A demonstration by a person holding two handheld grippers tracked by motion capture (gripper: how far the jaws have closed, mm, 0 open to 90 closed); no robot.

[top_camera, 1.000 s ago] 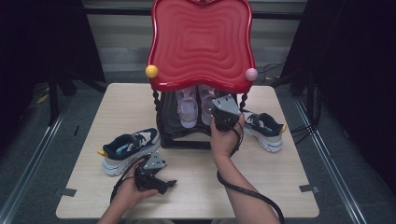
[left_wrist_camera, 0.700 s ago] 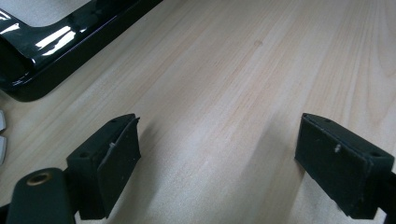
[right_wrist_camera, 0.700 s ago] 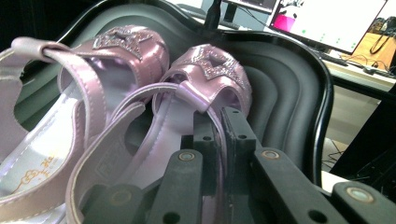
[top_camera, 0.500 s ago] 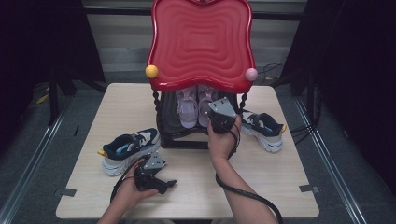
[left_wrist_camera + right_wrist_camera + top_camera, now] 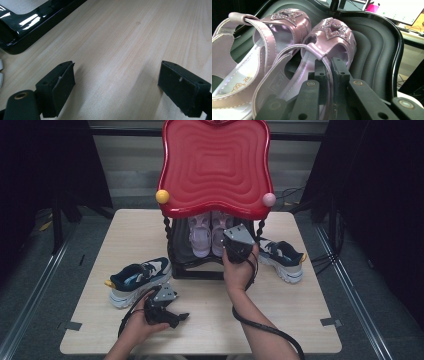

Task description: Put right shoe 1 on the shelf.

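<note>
Dark curtains close in the room on both sides, and your pale wooden desk [image 5: 300, 320] carries a two-tier rack: a red wavy top tray [image 5: 215, 167] over a black lower shelf [image 5: 372, 42], set toward the far edge, midway between the two side edges.

Since a second ago your right hand has barely shifted; the right gripper [image 5: 239, 245] reaches under the red tray to the same spot. What has changed is small — its jaws were fully closed and now sit a touch less tight, yet in the right gripper view the pads are pinched on the side edge of the right-hand pink sandal [image 5: 329, 50], just behind its ankle strap. I'd read that as a settled grip, so the sandal looks ready to be lifted or nudged rather than released.

That sandal lies on the black shelf beside its mate [image 5: 262, 45], the two touching. Its long axis runs from the desk's near edge to the far edge — star-decorated toe pointing at the far edge, open heel toward you.

Your left gripper [image 5: 167, 312] rests near the desk's near edge, jaws wide apart over bare wood, holding nothing. One dark sneaker [image 5: 137, 280] sits toward the left edge, another [image 5: 282, 260] toward the right.
</note>
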